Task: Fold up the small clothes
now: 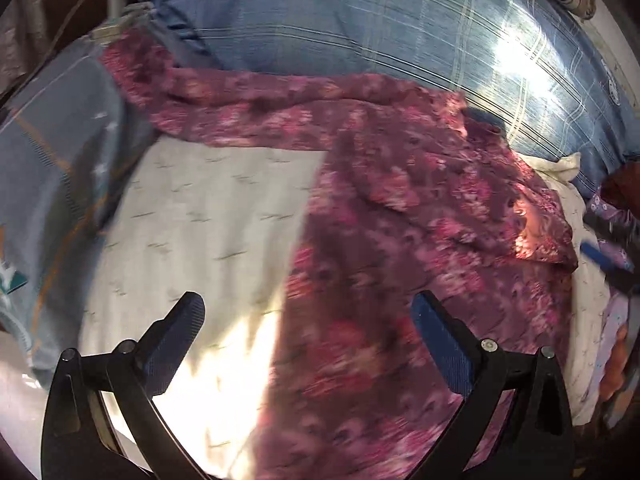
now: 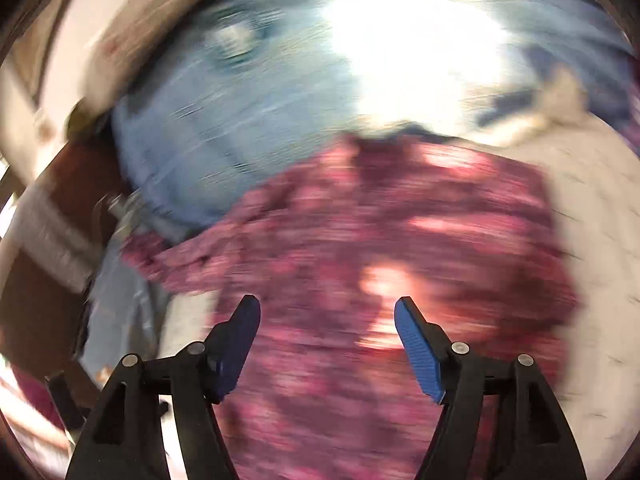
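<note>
Motion blur is smearing the floral garment and the blue pillow behind it; the garment's lower edge is running off-frame.

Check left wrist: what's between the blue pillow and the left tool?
Left wrist view: the floral garment covers the stretch between blue pillow and left tool.

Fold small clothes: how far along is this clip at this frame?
Early. Done: the floral garment lies spread on the white sheet, partly on the blue pillow, no neat fold showing. In hand: nothing; left gripper and right gripper are open above it. Left: all folding.
</note>
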Motion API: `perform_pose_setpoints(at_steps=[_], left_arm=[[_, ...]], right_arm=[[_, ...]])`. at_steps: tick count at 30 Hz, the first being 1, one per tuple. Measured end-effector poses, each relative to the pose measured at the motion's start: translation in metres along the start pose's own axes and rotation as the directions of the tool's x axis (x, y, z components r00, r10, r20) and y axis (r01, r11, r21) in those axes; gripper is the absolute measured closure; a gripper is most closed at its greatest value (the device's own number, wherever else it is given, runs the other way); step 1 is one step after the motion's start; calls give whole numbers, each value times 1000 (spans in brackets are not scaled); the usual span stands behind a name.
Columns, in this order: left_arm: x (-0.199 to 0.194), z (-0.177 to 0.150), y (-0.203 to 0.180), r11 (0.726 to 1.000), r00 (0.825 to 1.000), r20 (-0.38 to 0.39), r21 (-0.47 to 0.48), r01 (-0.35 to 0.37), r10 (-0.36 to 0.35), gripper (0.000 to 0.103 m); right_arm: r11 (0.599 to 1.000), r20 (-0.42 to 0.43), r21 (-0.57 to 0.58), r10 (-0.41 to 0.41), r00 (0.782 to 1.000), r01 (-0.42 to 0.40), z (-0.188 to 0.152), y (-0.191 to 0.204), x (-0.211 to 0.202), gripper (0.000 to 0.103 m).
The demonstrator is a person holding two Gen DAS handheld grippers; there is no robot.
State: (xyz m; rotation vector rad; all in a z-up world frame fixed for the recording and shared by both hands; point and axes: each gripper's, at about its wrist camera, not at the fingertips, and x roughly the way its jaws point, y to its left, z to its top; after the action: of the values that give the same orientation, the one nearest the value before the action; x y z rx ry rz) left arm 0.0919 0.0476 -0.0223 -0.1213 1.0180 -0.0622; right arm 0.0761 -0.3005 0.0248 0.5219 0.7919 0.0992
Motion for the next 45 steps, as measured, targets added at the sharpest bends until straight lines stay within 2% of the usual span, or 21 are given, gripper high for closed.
perform_pose_setpoints(at_steps=[2, 4, 8, 10, 13, 15, 16, 17, 20, 23, 25, 27, 28, 31, 33, 35, 36, 39, 43, 44, 45], left_arm=[[23, 13, -24, 1000, 998, -50, -1, 29, -29, 0], [43, 22, -39, 999, 995, -86, -23, 43, -45, 0], [86, 36, -56, 993, 985, -152, -96, 66, -80, 0], [102, 43, -64, 995, 986, -161, -100, 21, -37, 0], [109, 57, -82, 998, 992, -122, -43, -40, 35, 0], [106, 65, -93, 1000, 995, -100, -24, -20, 18, 7], [102, 67, -98, 1000, 996, -86, -14, -15, 14, 8], [98, 68, -101, 1000, 997, -75, -4, -21, 20, 8], [98, 63, -106, 1000, 997, -77, 9, -25, 25, 8], [108, 52, -101, 999, 991, -126, 1, -40, 39, 8], [106, 46, -100, 999, 992, -114, 4, -46, 46, 8], [100, 44, -101, 999, 992, -116, 19, -45, 47, 8], [97, 44, -100, 999, 992, -121, 20, -34, 36, 8], [82, 44, -89, 1000, 993, -116, 10, -7, 8, 8], [76, 46, -81, 999, 992, -121, -27, 26, -29, 8], [79, 49, -79, 997, 989, -137, -61, 46, -54, 8], [80, 49, -75, 996, 987, -145, -72, 54, -64, 8], [83, 43, -75, 997, 984, -170, -68, 39, -50, 8], [83, 40, -77, 997, 986, -154, -61, 47, -55, 8], [87, 46, -82, 997, 987, -153, -57, 48, -57, 8], [88, 50, -84, 998, 987, -150, -49, 48, -54, 8]], right_arm=[[993, 1, 120, 4, 1000, -5, -6, -48, -8, 31], [966, -1, 248, 73, 997, -70, -17, -89, -12, 31], [891, 24, 407, 211, 977, -202, -25, -129, 8, 31], [854, 74, 442, 268, 961, -273, -24, -138, 17, 31], [820, 127, 486, 276, 953, -302, -15, -150, 28, 32], [793, 155, 519, 280, 947, -320, -7, -156, 30, 52], [805, 150, 502, 277, 949, -315, 4, -153, 27, 89], [824, 164, 465, 279, 946, -324, 12, -150, 20, 99], [900, 203, 345, 207, 957, -267, 17, -136, -12, 99], [924, 84, 339, 156, 984, -175, -7, -142, -9, 99], [933, -4, 337, 135, 991, -126, -29, -151, 3, 100], [932, -26, 329, 171, 985, -153, -38, -150, -2, 99], [942, -32, 306, 156, 987, -138, -38, -145, -10, 93], [964, 31, 230, 132, 991, -135, -24, -132, -42, 92], [965, 110, 220, 119, 987, -141, -5, -132, -61, 83], [967, 166, 232, 70, 984, -108, 21, -140, -63, 48], [965, 172, 244, 51, 984, -93, 32, -144, -59, 47], [964, 117, 259, 35, 993, -65, 63, -153, -20, 47], [969, 50, 246, -18, 999, 5, 78, -158, 36, 49], [971, 29, 237, -22, 999, 15, 76, -158, 48, 56], [975, 7, 222, -28, 1000, 26, 78, -156, 56, 73]])
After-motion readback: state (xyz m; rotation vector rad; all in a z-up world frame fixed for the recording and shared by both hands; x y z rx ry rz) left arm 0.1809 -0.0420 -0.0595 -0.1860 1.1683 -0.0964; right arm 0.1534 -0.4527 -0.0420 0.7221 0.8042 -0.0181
